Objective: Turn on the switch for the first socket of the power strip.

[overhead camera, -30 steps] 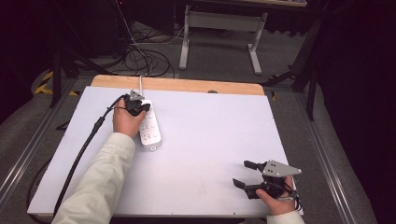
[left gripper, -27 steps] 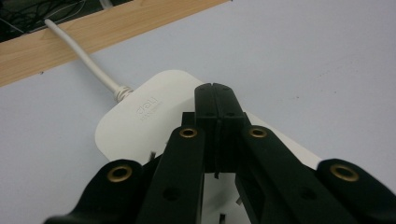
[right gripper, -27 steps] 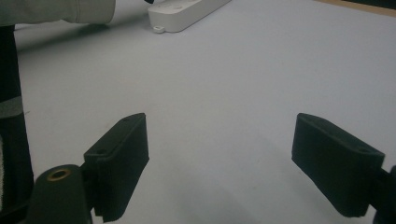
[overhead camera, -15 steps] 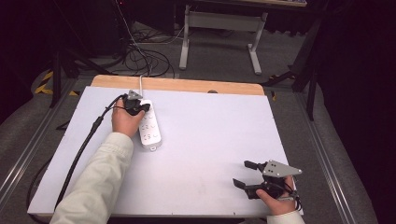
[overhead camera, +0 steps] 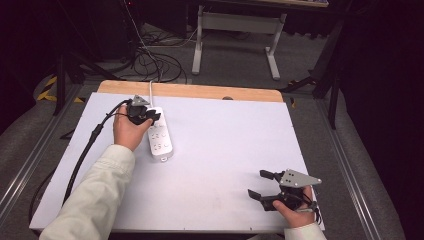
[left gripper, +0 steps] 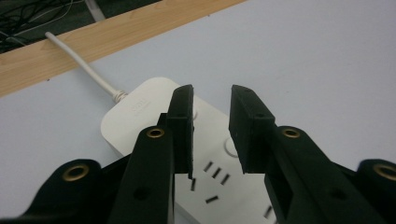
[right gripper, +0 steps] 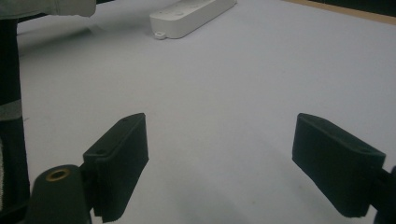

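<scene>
The left gripper (left gripper: pixel 211 112) is standing with its two black jaws parted by a narrow gap and nothing caught between them; they have just been opening, where a moment ago the high view was showing them down tight on the near-cord end of the power strip (overhead camera: pixel 160 139). In the left gripper view the pads are hanging just above the strip's white face, over the round button near the cord end, and they are not pressing on it. That reads as a press on the switch now being released, so the switching step is probably finishing and the hand is lifting clear.

The power strip is lying flat on the white table (overhead camera: pixel 225 150), toward its far left part, with its white cord (left gripper: pixel 81 63) running off over the wooden edge (overhead camera: pixel 200 91) at the back. A small embossed mark is sitting on the strip's cord end in the left gripper view, too faint to read; no other writing is showing.

The right gripper (overhead camera: pixel 261 184) is resting near the front right corner of the table, well apart from the strip, its jaws spread wide and holding nothing, just as in the earlier pictures. In the right gripper view the strip is lying far off at the top
</scene>
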The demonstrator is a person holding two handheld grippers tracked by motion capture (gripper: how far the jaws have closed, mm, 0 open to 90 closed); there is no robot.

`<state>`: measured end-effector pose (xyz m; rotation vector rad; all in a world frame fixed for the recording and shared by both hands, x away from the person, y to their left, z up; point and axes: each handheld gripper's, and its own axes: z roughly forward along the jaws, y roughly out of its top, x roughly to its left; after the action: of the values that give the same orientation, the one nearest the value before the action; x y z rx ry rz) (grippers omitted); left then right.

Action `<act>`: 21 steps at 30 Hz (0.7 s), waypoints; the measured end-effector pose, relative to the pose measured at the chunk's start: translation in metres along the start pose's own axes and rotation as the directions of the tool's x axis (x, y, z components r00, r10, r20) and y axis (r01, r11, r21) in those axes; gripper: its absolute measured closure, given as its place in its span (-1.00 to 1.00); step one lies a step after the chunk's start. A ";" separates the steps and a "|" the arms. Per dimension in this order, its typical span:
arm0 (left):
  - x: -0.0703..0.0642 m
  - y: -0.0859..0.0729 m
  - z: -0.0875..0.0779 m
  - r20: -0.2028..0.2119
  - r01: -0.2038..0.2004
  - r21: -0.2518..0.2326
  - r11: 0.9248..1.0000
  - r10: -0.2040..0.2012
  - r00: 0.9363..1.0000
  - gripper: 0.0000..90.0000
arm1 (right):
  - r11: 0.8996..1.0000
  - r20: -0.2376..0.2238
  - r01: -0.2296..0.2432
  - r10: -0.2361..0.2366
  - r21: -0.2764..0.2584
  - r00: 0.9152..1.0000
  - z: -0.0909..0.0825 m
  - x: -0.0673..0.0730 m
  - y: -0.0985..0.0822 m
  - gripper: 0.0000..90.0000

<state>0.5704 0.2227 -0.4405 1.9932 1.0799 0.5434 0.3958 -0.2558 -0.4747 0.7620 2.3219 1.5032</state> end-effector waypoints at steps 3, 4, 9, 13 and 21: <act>-0.004 0.000 -0.011 0.011 0.012 -0.027 1.000 -0.012 1.000 0.48 | 1.000 0.000 0.003 -0.003 -0.002 1.000 0.001 -0.001 0.001 -0.57; -0.005 0.000 -0.015 0.017 0.026 -0.038 0.999 -0.026 1.000 0.46 | 1.000 0.001 0.002 -0.002 -0.002 1.000 0.001 -0.001 0.002 -0.57; -0.009 -0.003 -0.036 0.033 0.042 -0.060 0.997 -0.040 0.999 0.37 | 1.000 -0.002 0.007 -0.007 -0.002 1.000 0.004 -0.001 0.003 -0.57; -0.015 -0.007 -0.052 0.048 0.038 -0.081 0.996 -0.034 0.998 0.31 | 1.000 -0.007 0.010 -0.010 0.000 1.000 0.005 -0.001 0.004 -0.57; -0.029 -0.020 -0.082 0.093 0.009 -0.118 0.993 0.002 0.996 0.21 | 1.000 -0.001 0.008 -0.008 -0.005 1.000 0.002 0.000 0.003 -0.57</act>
<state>0.4898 0.2404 -0.4075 1.8938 0.9722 0.4960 0.3974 -0.2530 -0.4726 0.7504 2.3179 1.5063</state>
